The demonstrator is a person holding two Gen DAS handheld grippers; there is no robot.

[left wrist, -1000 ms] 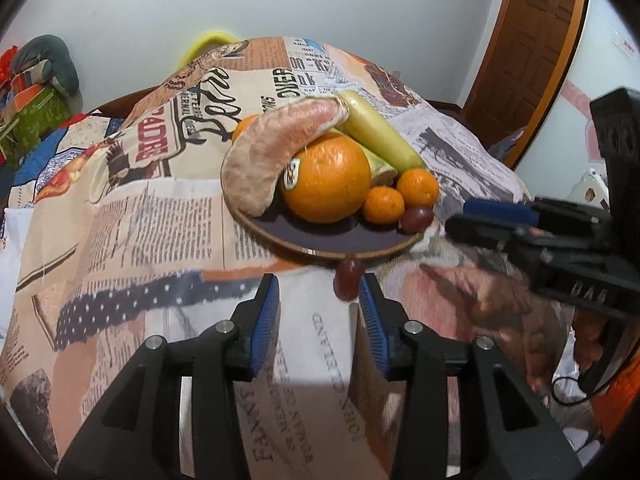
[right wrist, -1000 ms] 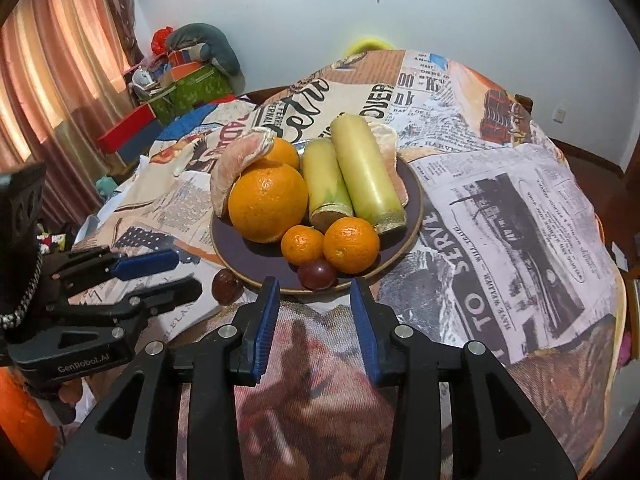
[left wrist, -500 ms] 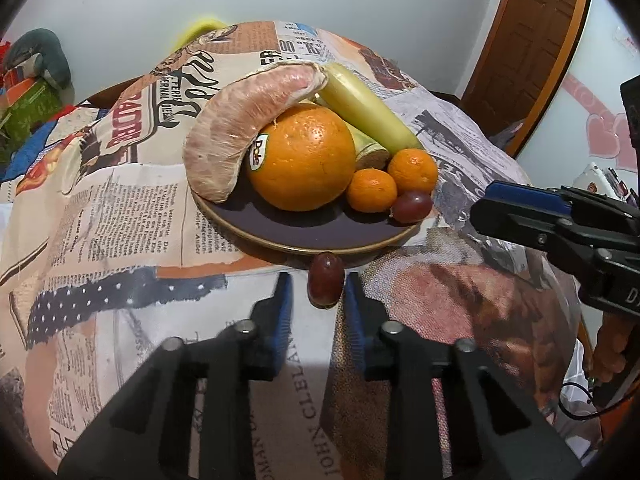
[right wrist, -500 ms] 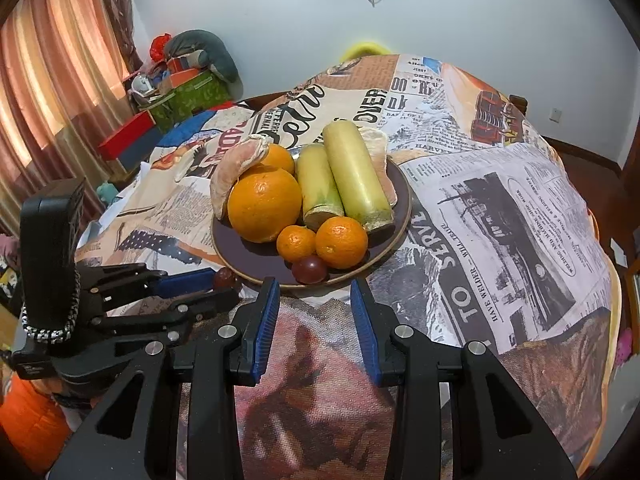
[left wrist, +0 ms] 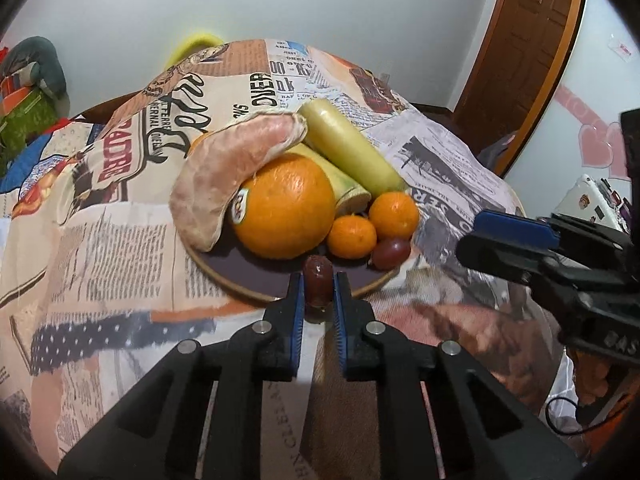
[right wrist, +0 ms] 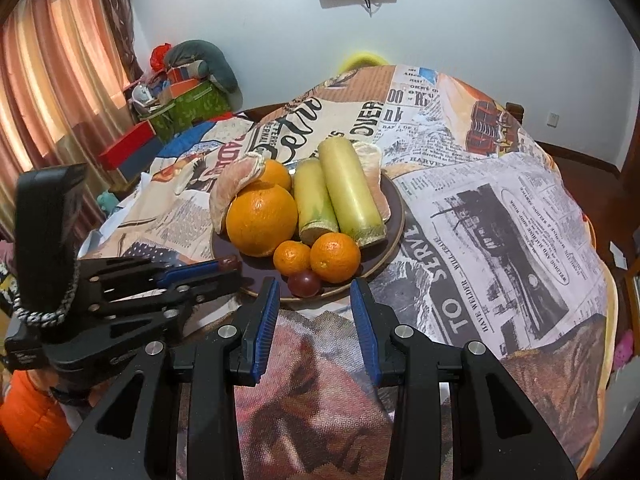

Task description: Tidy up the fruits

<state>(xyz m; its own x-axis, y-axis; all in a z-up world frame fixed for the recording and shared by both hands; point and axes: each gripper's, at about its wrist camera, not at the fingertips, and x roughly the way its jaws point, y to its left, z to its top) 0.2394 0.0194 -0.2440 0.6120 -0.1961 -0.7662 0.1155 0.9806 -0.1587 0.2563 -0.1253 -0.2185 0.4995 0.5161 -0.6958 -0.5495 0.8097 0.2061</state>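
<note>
A dark plate (left wrist: pixel 248 276) (right wrist: pixel 394 216) on the table holds a big orange (left wrist: pixel 284 206) (right wrist: pixel 262 220), two small mandarins (left wrist: pixel 352 236) (right wrist: pixel 335 258), pomelo segments (left wrist: pixel 216 184), two sugarcane pieces (left wrist: pixel 348 148) (right wrist: pixel 350 192) and a dark red grape (left wrist: pixel 391 253) (right wrist: pixel 305 283). My left gripper (left wrist: pixel 317 292) (right wrist: pixel 224 270) is shut on a reddish-brown date (left wrist: pixel 317 285) (right wrist: pixel 229 264), held over the plate's near rim. My right gripper (right wrist: pixel 314 312) is open and empty, just in front of the plate near the grape; it also shows in the left wrist view (left wrist: pixel 520 240).
The table wears a newspaper-print cloth (right wrist: pixel 500 208). Boxes and bags (right wrist: pixel 180 104) are piled by the curtain at back left. A wooden door (left wrist: pixel 524 52) stands at back right. A yellow chair back (right wrist: pixel 362 58) shows behind the table.
My left gripper moved forward, closed on the date that lay on the cloth in front of the plate, and lifted it to the plate's rim. The right gripper stayed open, drawing back slightly.
</note>
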